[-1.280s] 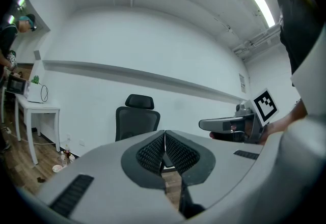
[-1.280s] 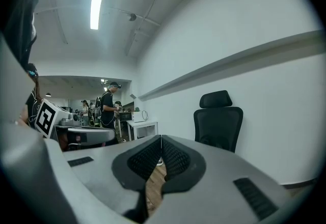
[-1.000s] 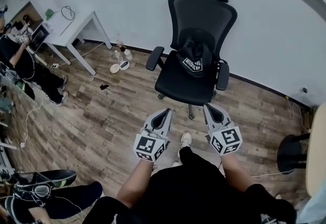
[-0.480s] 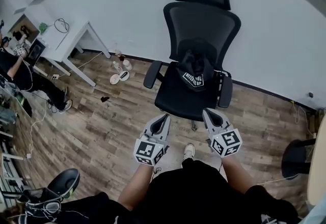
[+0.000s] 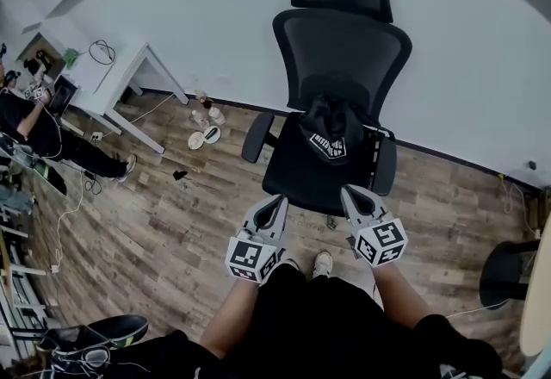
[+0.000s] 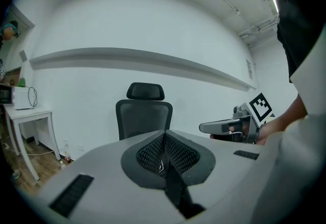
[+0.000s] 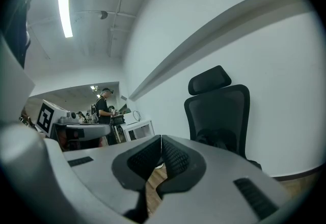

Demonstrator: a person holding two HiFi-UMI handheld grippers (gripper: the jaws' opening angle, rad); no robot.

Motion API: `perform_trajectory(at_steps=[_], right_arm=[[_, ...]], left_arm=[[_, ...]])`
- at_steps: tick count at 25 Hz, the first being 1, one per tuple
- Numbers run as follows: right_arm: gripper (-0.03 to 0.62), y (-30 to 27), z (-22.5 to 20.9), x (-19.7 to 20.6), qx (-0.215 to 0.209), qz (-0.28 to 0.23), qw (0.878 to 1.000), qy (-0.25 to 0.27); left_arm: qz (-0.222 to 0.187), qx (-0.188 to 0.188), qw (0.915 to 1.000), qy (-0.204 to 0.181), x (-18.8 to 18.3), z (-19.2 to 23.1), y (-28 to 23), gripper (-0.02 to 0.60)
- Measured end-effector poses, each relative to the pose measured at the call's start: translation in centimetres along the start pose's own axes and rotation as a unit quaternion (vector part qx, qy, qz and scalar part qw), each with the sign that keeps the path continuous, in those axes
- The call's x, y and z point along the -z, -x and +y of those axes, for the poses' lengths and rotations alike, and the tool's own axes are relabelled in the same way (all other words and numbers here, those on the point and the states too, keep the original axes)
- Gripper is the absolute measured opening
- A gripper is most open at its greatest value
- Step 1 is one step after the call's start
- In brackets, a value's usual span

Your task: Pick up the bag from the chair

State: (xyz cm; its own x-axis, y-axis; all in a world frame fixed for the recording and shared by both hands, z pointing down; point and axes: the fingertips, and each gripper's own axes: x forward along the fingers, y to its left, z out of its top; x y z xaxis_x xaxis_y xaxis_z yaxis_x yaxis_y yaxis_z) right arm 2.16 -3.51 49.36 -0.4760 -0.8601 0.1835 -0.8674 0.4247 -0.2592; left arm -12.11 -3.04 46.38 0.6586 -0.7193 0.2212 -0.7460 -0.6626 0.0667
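A black office chair [image 5: 331, 93] stands against the white wall. A black bag [image 5: 331, 126] with a white label lies at the back of its seat, leaning on the backrest. My left gripper [image 5: 280, 199] is shut and empty, just before the seat's front left edge. My right gripper [image 5: 349, 193] is shut and empty too, at the seat's front right. In the left gripper view the chair [image 6: 144, 116] rises beyond the closed jaws, with the right gripper [image 6: 232, 127] at the side. The right gripper view shows the chair [image 7: 220, 111] and the dark bag [image 7: 213, 140] on it.
A white desk [image 5: 108, 80] stands at the left by the wall, with small items [image 5: 202, 132] on the wooden floor beside it. A seated person [image 5: 34, 123] is at far left. A dark stool [image 5: 508, 270] is at right. My shoe [image 5: 322, 264] shows below the chair.
The view has moved closer to the chair, which now sits nearer the middle. Both grippers stay shut, side by side, and have come up to the seat's front edge.
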Motion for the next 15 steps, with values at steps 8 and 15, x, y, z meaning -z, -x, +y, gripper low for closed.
perform_trajectory(at_steps=[8,15], right_arm=[[0.021,-1.9,-2.6,-0.8,0.014,-0.003,1.0,-0.001],[0.021,-6.1,-5.7,-2.1,0.038,-0.004,0.999,0.003]], left_arm=[[-0.004,0.023,0.9997,-0.005,-0.8,0.9,-4.0,0.023],[-0.005,0.053,0.9986,-0.007,-1.4,3.7,-9.0,0.023]])
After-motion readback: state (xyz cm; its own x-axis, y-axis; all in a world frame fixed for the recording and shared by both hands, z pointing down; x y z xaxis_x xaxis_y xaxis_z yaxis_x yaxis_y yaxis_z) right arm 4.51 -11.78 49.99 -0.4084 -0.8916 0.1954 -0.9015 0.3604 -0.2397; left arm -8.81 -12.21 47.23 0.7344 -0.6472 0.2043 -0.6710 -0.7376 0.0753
